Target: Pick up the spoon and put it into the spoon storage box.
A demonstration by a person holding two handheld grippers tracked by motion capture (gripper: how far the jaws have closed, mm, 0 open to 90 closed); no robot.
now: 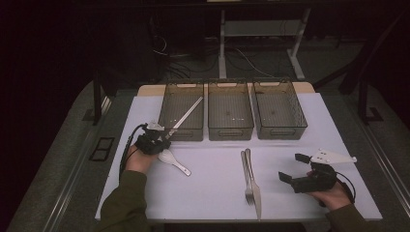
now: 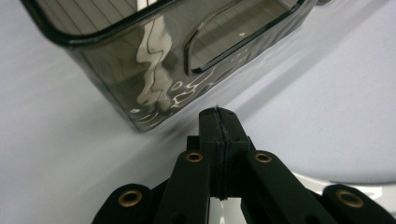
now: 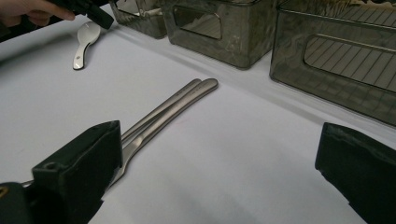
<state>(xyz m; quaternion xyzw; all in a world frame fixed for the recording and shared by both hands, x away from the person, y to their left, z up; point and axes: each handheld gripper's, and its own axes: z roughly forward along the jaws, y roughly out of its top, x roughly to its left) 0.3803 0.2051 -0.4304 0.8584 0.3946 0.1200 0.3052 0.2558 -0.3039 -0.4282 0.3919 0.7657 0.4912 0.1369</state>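
Note:
My left gripper hovers low at the front left corner of the left bin. In the left gripper view its jaws are pressed together, with nothing visible between them, and point at that bin's corner. A long pale stick leans out of that bin, its lower end by the gripper; whether they touch I cannot tell. A white spoon lies just below the left hand. My right gripper stands open just right of a fork and a knife lying side by side.
Three dark see-through bins stand in a row at the back: the left one, a middle bin and a right bin. The white table top ends near the person's forearms. Dark floor surrounds the table.

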